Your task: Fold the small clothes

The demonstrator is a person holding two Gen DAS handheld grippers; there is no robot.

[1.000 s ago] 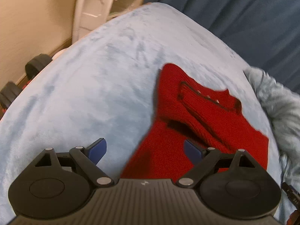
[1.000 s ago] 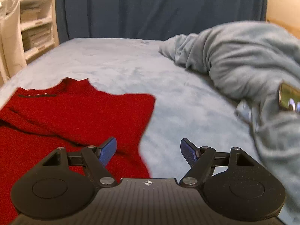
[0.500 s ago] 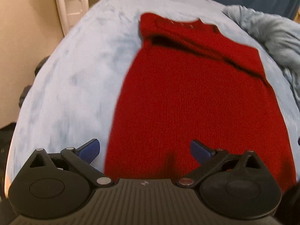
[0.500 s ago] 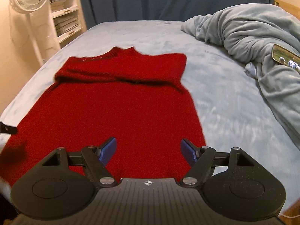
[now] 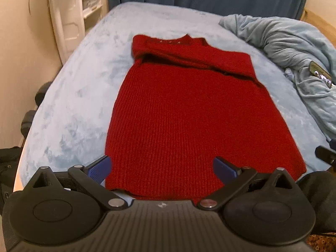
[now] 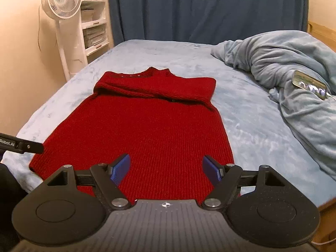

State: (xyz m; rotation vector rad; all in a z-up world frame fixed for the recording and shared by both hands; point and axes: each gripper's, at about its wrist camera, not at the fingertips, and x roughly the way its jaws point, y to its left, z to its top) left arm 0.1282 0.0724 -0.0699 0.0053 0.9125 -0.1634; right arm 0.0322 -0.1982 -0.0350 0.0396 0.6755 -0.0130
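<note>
Your left gripper has just been opening, jaws wide with nothing between them, hovering over the near hem of the red knit sweater. Your right gripper is also released and empty, above the same hem. The sweater lies flat on the light blue bed cover, neck away from you, both sleeves already folded across the chest. Left, by my read: fold the body hem-to-collar. Crumpled blanket sits well apart.
</note>
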